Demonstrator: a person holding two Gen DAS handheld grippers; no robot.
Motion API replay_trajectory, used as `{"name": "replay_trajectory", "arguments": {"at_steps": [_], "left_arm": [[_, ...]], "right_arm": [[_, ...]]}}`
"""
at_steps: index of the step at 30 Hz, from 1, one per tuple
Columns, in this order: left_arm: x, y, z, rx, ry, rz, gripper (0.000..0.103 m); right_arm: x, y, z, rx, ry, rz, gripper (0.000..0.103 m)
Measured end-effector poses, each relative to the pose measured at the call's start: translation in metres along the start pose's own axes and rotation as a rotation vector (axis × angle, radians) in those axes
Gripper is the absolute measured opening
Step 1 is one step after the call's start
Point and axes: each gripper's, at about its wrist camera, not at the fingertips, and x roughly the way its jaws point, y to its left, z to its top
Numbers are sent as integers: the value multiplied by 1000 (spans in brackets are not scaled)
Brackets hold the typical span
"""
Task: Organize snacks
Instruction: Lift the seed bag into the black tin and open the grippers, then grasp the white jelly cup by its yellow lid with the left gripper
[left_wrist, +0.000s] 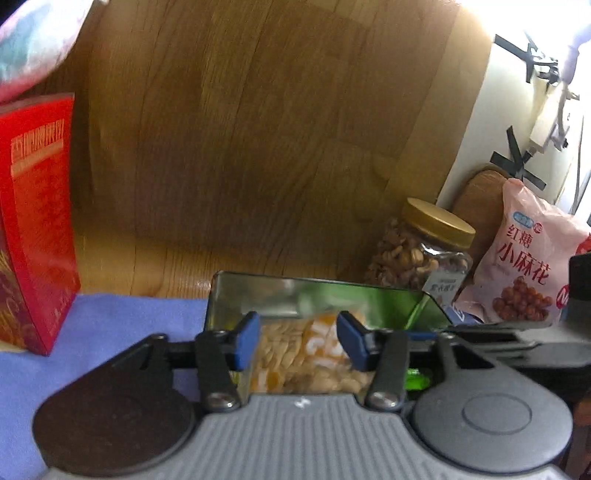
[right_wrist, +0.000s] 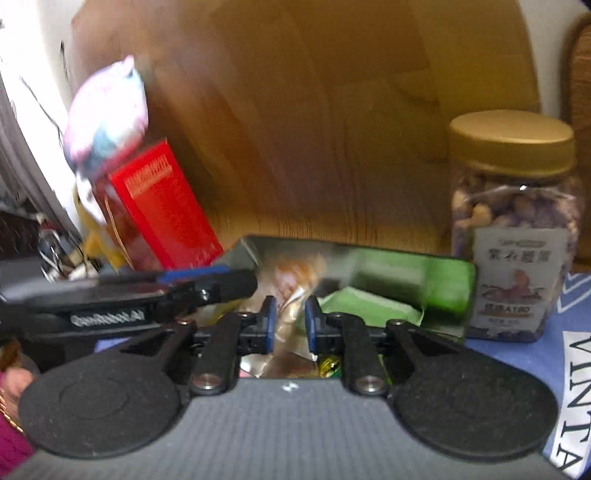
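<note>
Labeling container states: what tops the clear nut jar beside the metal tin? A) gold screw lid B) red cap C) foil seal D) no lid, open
A: the nut jar carries a gold lid, also seen in the left wrist view, and stands just right of the open tin.

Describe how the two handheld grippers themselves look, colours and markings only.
Both match: the left gripper and right gripper have blue pads on black linkage arms with silver pivot screws, two round black discs, and a ribbed grey body. Blurred white lettering marks the left gripper's side, seen from the right wrist.
</note>
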Motion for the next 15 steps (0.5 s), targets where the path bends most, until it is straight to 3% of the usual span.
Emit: {"name": "replay_trajectory", "arguments": {"at_steps": [4,8,11,15], "left_arm": [[-29,-9,1,25,-64,7,56],[-64,-13,-8,14,-89,-38,56],[-87,-15,-31,9,-64,-62,57],[-97,-11,-72,-21,31,-51,57]], "right_arm": [[-11,6,-5,-17,-41,-44,27],[-63,7,-10,10,-149,-43,29],[-103,4,-30,46,-189,-23,41],[-129,-4,-70,162,-150,-33,42]]}}
